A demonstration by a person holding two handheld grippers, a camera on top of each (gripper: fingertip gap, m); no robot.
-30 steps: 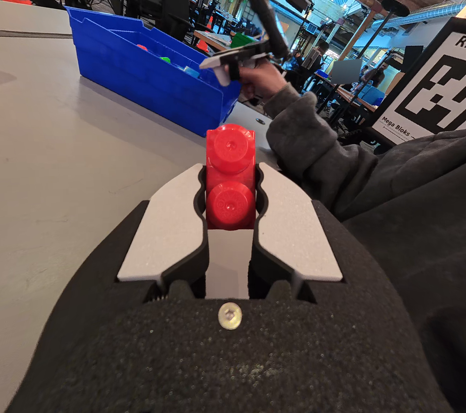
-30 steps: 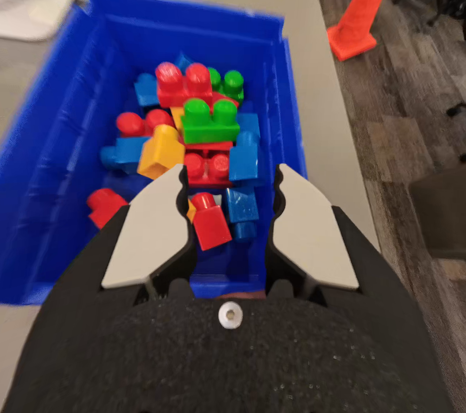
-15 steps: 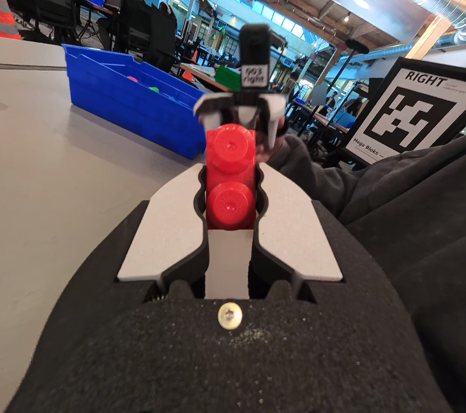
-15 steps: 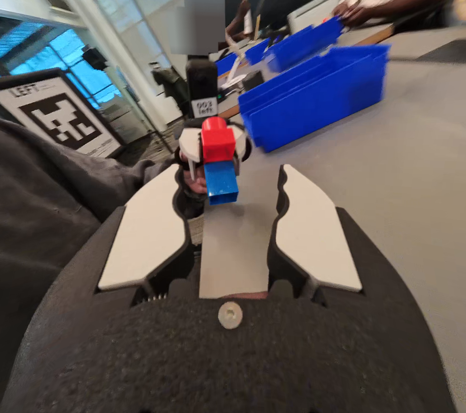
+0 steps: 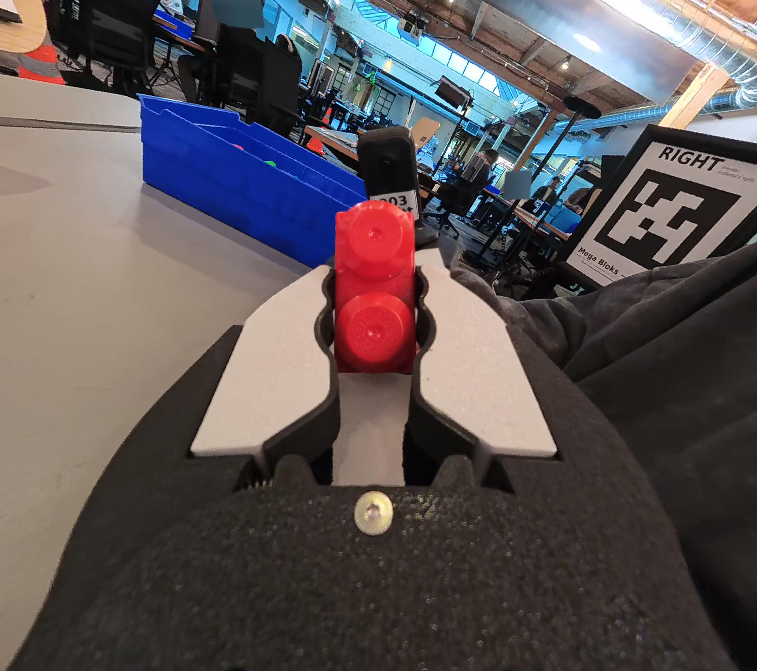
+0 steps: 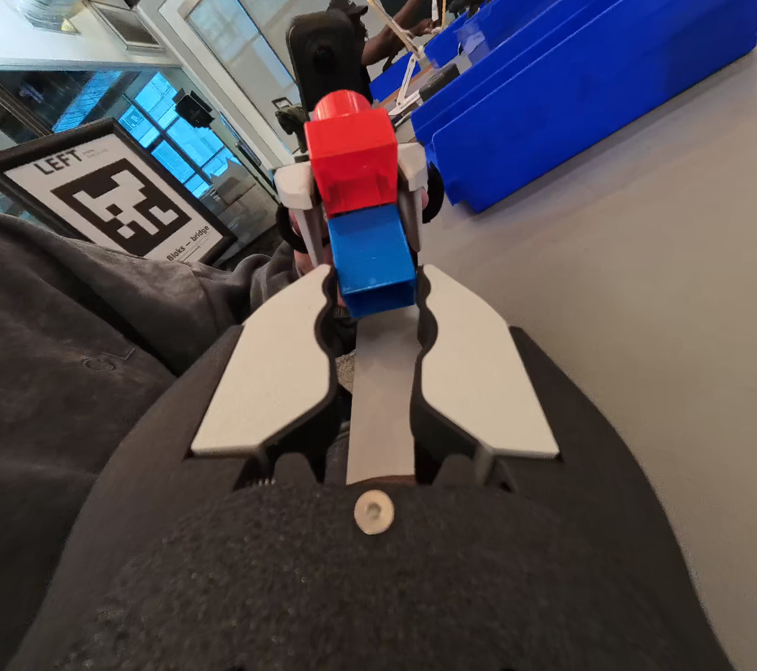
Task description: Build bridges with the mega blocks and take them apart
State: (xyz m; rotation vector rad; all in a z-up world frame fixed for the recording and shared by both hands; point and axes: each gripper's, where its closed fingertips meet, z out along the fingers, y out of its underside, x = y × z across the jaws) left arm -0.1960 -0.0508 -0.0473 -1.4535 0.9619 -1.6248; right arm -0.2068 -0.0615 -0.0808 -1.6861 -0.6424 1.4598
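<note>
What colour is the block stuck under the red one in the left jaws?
Blue: the blue plastic block beneath the red plastic block, clearest in the right wrist view.

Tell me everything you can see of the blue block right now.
The blue block is glossy plastic, a boxy piece with a hollow open end facing the right wrist camera. It is plugged under the red block, which the left gripper clamps above the grey table. It tilts down towards the right gripper, its lower end lying between the fingertips. Whether they touch it I cannot tell. The left wrist view hides it behind the red block.
</note>
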